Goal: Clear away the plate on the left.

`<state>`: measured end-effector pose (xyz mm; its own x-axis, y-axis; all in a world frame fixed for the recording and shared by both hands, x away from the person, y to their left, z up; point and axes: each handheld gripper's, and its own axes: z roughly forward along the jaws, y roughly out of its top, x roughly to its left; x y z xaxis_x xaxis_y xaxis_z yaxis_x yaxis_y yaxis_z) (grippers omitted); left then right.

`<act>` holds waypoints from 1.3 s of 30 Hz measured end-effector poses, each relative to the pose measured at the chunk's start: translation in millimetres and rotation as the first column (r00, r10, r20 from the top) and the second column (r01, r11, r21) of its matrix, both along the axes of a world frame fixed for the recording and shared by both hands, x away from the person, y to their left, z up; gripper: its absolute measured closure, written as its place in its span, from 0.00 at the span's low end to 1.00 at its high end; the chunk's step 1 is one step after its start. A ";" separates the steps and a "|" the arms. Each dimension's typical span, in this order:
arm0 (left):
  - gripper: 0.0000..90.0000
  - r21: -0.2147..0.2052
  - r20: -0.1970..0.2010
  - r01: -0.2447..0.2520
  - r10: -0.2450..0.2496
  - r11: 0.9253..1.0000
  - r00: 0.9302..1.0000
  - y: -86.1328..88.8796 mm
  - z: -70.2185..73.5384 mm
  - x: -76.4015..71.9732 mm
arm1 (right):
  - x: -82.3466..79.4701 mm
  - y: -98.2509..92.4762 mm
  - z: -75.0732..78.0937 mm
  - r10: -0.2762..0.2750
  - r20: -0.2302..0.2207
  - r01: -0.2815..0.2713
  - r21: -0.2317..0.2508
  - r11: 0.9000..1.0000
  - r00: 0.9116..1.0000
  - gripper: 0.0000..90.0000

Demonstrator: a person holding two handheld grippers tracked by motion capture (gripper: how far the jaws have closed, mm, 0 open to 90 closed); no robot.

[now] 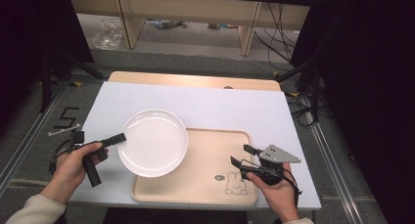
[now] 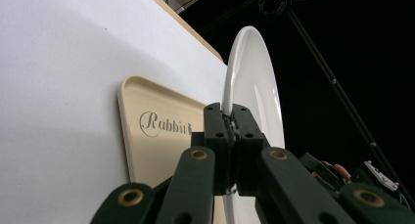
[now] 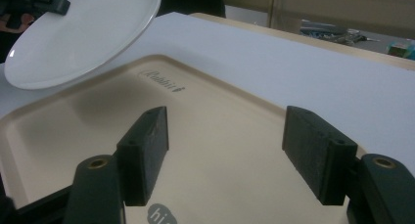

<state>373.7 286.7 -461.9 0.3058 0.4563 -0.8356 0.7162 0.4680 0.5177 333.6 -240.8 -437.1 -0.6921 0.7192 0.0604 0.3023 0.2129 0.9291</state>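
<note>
Left gripper (image 1: pixel 119 138) fingers clamped on rim of white plate (image 1: pixel 154 142), held lifted and tilted above left end of beige tray (image 1: pixel 205 185) on desk (image 1: pixel 235 111). Right gripper (image 1: pixel 243 156) fingers apart, empty, over tray. Likely mid-carry; next: lower plate flat, then release.

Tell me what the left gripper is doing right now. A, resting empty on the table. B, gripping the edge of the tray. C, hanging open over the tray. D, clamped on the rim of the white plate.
D: the left gripper has its jaws shut on the rim of the white plate, held above the tray.
</note>
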 end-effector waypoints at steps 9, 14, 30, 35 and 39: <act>0.97 0.005 -0.009 0.013 -0.013 1.000 1.000 -3.0 -1.0 0.5 | 0.8 -0.8 0.0 -0.004 0.016 0.004 -0.010 1.000 1.000 0.39; 0.97 0.010 -0.012 0.023 -0.023 1.000 1.000 -6.2 -1.7 0.8 | -0.3 -0.5 0.4 -0.002 -0.006 0.002 -0.007 1.000 1.000 0.39; 0.97 0.011 -0.014 0.035 -0.035 0.999 0.999 -11.2 -2.5 1.7 | 0.2 -0.5 0.2 -0.002 -0.001 0.002 -0.011 1.000 1.000 0.39; 0.97 0.012 -0.015 0.038 -0.038 0.999 0.999 -12.4 -2.5 2.0 | 0.4 0.1 -0.3 0.000 -0.001 0.000 -0.002 1.000 1.000 0.39; 0.97 0.017 -0.016 0.043 -0.042 0.999 0.999 -13.8 -2.8 2.2 | -0.1 1.1 -0.6 0.003 -0.020 -0.003 0.014 1.000 1.000 0.39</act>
<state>375.9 272.9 -464.7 0.3123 0.4576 -0.8325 0.7433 0.4280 0.5141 333.4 -239.7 -437.7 -0.6928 0.7162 0.0841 0.3204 0.2012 0.9257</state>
